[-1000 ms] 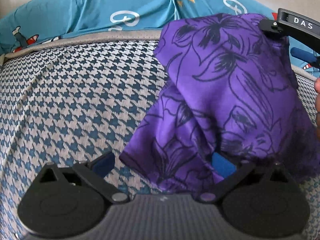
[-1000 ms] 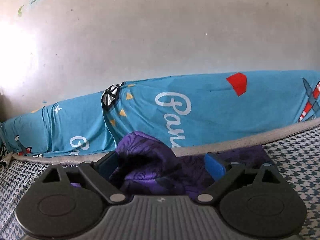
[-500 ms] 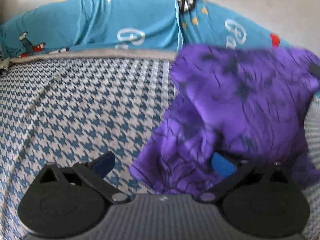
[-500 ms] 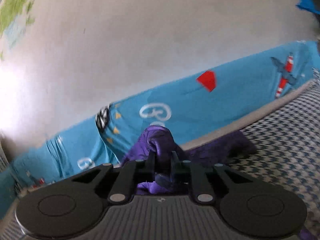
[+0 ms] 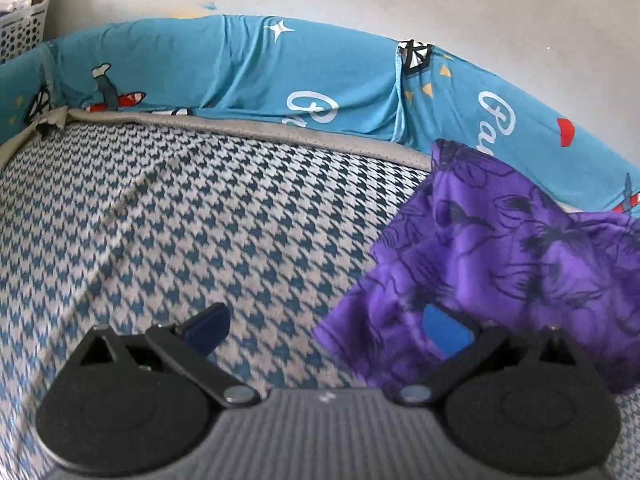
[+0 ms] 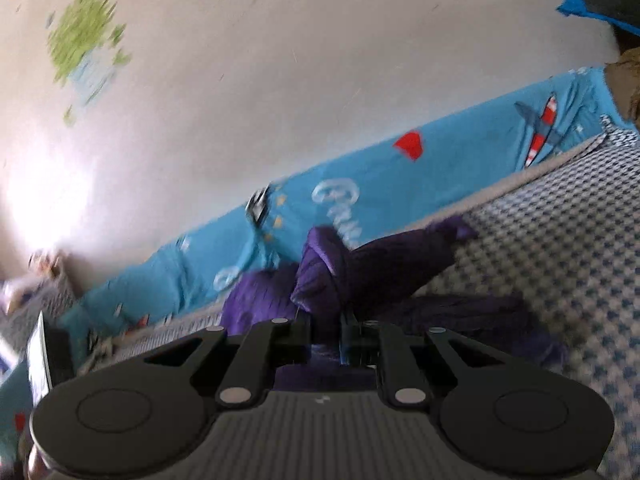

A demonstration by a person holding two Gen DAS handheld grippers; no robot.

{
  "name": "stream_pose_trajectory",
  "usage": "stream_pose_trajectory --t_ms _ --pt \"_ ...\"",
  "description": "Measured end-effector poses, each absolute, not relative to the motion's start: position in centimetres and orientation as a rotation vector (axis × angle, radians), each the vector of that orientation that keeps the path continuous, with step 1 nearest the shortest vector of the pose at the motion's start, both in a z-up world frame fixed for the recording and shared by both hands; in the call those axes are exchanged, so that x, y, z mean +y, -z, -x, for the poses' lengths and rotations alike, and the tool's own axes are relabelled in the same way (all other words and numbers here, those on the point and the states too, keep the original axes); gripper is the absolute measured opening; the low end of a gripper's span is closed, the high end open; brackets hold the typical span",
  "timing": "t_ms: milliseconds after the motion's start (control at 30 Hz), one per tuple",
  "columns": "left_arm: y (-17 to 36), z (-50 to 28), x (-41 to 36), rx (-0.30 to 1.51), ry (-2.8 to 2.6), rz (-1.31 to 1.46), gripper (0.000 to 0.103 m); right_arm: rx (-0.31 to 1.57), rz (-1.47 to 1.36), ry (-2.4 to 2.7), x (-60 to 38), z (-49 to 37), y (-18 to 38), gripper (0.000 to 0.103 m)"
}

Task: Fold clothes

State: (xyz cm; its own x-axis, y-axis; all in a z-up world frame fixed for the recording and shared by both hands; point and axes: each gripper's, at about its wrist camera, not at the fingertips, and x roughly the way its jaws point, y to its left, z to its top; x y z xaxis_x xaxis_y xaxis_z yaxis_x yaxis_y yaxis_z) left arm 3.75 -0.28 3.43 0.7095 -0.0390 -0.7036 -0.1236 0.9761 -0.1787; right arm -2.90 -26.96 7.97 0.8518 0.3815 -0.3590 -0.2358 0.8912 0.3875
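A purple garment with dark flower outlines point(image 5: 520, 248) lies bunched on the right side of a houndstooth mattress point(image 5: 200, 220). My left gripper point(image 5: 326, 322) is open, its jaws wide apart. The garment's near edge drapes over the right finger point(image 5: 444, 330), while the left finger is over bare mattress. In the right wrist view my right gripper point(image 6: 326, 320) is shut on a gathered fold of the purple garment point(image 6: 320, 264). The rest of the cloth trails away to the right over the mattress point(image 6: 560, 220).
A blue printed sheet point(image 5: 260, 72) covers a long bolster along the mattress's far edge, against a pale wall point(image 6: 280, 60). A white lattice basket point(image 5: 20, 32) stands at the far left corner. The left part of the mattress holds nothing but its cover.
The right gripper closed on a bunch of the purple garment and swung sideways with it. In the left wrist view the cloth sank and slid right, and the right gripper left that view.
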Motion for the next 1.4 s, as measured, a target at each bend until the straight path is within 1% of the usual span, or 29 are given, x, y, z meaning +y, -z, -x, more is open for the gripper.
stream_pose_trajectory --t_ms 300,367,500,600,700,767,833,967,1000,1267,1400 --pt "-1.1 0.3 -0.2 0.832 -0.045 0.201 0.103 0.618 -0.186 -0.461 -24.6 8.0 -4.5 0.013" --pt "-0.7 0.9 0.0 0.841 -0.054 0.209 0.103 0.636 -0.175 -0.471 -24.7 8.7 -4.0 0.015" --pt "-0.3 1.6 0.4 0.847 -0.059 0.217 0.103 0.621 -0.178 -0.500 -25.4 10.0 -4.0 0.017" --pt "-0.3 1.9 0.5 0.843 -0.060 0.210 0.103 0.575 -0.168 -0.512 -25.5 10.9 -4.6 0.017" --pt "-0.2 1.9 0.7 0.846 -0.057 0.220 0.103 0.528 -0.160 -0.516 -25.5 11.5 -5.5 0.020" --pt "-0.1 1.9 0.7 0.852 -0.053 0.229 0.103 0.497 -0.159 -0.497 -25.5 11.0 -6.3 0.025" --pt "0.1 1.8 0.6 0.856 -0.050 0.233 0.103 0.472 -0.139 -0.472 -25.4 10.1 -7.0 0.032" --pt "0.2 1.8 0.4 0.855 -0.044 0.225 0.103 0.435 -0.089 -0.420 -24.9 7.5 -8.3 0.041" --pt "0.2 1.8 0.4 0.856 -0.043 0.225 0.103 0.442 -0.071 -0.419 -24.7 6.5 -8.5 0.045" --pt "0.7 1.5 0.2 0.871 -0.029 0.232 0.103 0.522 0.081 -0.365 -23.1 -0.5 -7.2 0.047" --pt "1.2 1.3 -0.1 0.881 -0.026 0.215 0.103 0.570 0.105 -0.318 -22.9 -3.0 -5.8 0.047"
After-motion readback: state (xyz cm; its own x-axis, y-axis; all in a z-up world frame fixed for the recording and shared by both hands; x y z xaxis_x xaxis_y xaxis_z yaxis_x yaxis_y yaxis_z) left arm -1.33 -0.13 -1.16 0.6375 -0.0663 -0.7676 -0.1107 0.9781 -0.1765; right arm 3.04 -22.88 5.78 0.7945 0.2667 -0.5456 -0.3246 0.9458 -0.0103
